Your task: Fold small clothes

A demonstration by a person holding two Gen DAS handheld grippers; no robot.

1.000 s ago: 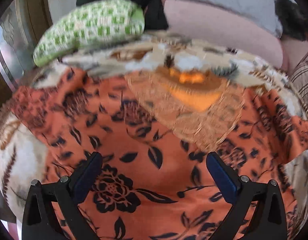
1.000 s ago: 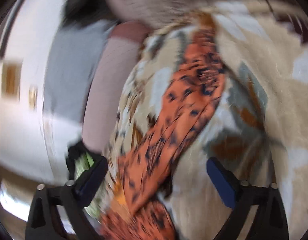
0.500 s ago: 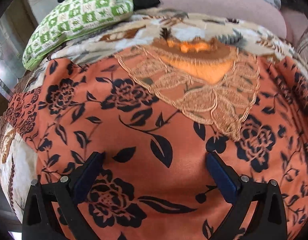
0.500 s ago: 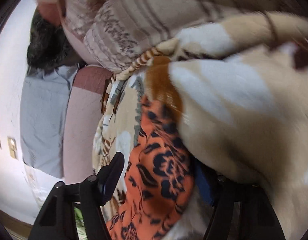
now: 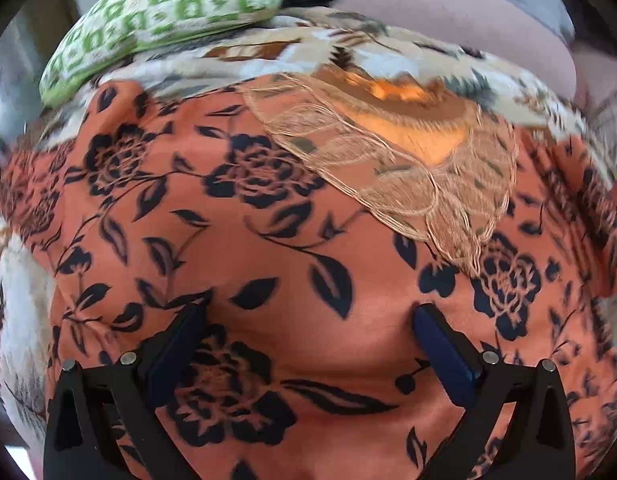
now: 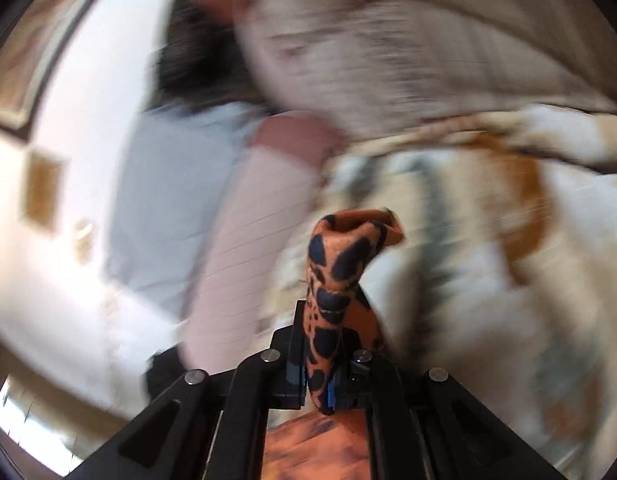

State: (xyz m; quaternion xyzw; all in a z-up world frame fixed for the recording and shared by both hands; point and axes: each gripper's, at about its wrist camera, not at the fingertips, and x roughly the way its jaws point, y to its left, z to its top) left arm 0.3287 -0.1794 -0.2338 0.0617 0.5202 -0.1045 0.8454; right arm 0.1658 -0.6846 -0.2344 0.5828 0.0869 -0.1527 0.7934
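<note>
An orange garment with black flowers (image 5: 268, 240) lies spread flat on a patterned blanket (image 5: 348, 40), with a beige lace panel (image 5: 408, 168) at its neck. My left gripper (image 5: 308, 320) is open and hovers low over the garment's lower middle, holding nothing. My right gripper (image 6: 324, 344) is shut on a bunched edge of the same orange garment (image 6: 340, 264), which sticks up between the closed jaws. The right wrist view is heavily blurred.
A green-and-white checked pillow (image 5: 168, 12) lies at the far left of the bed. A pink bolster (image 5: 448, 12) runs along the back. In the right wrist view a striped beige cloth (image 6: 408, 40) and a pale wall (image 6: 68, 160) show behind.
My right gripper closed on the garment's edge and lifted it. My left gripper moved lower and closer over the garment.
</note>
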